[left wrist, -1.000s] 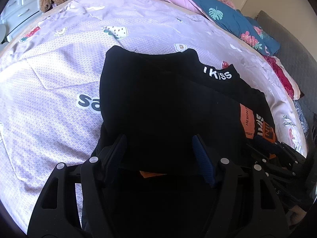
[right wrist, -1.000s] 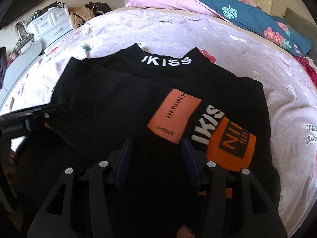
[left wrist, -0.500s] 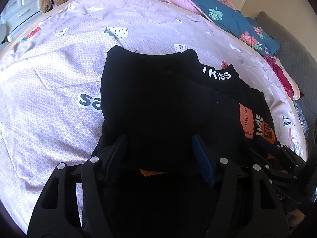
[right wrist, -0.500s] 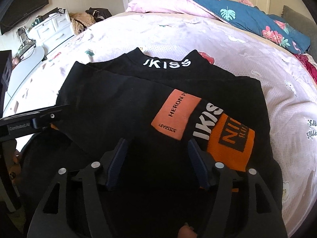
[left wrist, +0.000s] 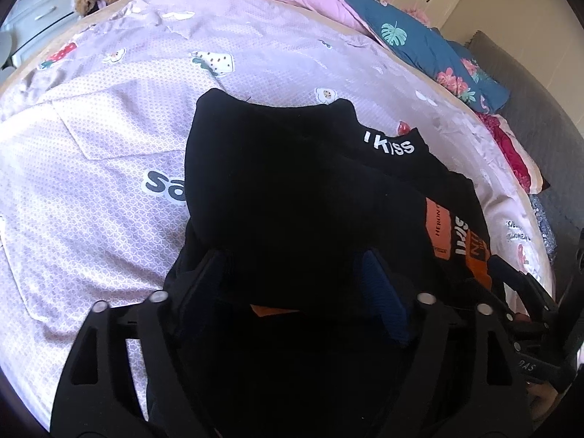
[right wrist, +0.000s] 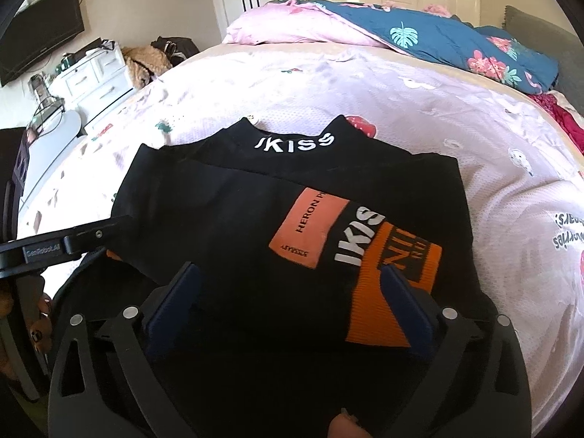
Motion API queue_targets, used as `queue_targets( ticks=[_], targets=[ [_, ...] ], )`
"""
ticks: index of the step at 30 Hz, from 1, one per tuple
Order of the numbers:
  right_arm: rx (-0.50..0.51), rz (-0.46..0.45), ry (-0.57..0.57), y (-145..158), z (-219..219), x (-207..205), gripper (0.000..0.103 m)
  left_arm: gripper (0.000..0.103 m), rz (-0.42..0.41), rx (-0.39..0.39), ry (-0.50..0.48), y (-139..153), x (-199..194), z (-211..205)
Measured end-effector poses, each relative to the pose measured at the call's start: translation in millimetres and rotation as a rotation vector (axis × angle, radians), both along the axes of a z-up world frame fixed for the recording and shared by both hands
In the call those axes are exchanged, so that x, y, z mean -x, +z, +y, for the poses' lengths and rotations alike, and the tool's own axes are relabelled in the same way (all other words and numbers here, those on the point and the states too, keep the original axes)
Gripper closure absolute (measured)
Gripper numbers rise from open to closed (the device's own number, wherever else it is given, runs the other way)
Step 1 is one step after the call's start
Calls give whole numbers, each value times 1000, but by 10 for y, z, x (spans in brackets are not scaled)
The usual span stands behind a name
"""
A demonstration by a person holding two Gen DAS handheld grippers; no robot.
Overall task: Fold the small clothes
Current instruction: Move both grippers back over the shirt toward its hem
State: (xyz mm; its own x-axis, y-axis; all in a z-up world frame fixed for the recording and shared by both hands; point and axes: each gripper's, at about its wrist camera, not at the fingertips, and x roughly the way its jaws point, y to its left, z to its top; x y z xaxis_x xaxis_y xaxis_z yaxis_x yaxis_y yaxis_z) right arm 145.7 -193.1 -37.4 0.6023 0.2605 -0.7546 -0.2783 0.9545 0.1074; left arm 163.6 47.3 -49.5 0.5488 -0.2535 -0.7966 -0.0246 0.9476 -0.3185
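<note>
Two handheld tongs hover low over a black garment on a bed. The left tongs (left wrist: 295,281) have their jaws spread wide, one dark finger on each side of a raised fold of black cloth. The cloth sits between the fingers, but they are not pinched on it. The right tongs (right wrist: 292,292) are spread wide too, with blue pads (right wrist: 405,314) on either side of the near hem. Nothing is clamped there either.

The black top (right wrist: 233,219) lies near the foot of the bed, partly folded. Its left side is turned inward over the middle. A white-lettered collar (right wrist: 294,143) points away toward the pillows. An orange patch (right wrist: 308,228) and an orange cuff (right wrist: 392,292) show on the right side, apparently a sleeve laid across the body.

Under it is a pale lilac bedspread (left wrist: 91,168) printed with small cartoons. Beyond lie a pink pillow (right wrist: 288,25) and a blue floral quilt (right wrist: 456,40).

Risks, as a judgement: if either pair closes on only the top layer, lifting would peel the fold open. Uneven lifting between the two sides could skew the hem. The loose sleeve may slide off and spoil the shape. The black cloth hides its own edges in shadow, so a grip could land in the wrong place.
</note>
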Motion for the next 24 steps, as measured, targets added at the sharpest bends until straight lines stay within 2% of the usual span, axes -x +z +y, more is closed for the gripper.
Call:
queue_targets(
  ticks=[8, 24],
  targets=[
    [-2, -11, -22, 54, -56, 22, 4, 9, -3, -5, 18, 43, 27, 21],
    [-5, -44, -45, 190, -110, 85, 4, 9, -38, -33, 15, 255, 148, -9]
  ],
)
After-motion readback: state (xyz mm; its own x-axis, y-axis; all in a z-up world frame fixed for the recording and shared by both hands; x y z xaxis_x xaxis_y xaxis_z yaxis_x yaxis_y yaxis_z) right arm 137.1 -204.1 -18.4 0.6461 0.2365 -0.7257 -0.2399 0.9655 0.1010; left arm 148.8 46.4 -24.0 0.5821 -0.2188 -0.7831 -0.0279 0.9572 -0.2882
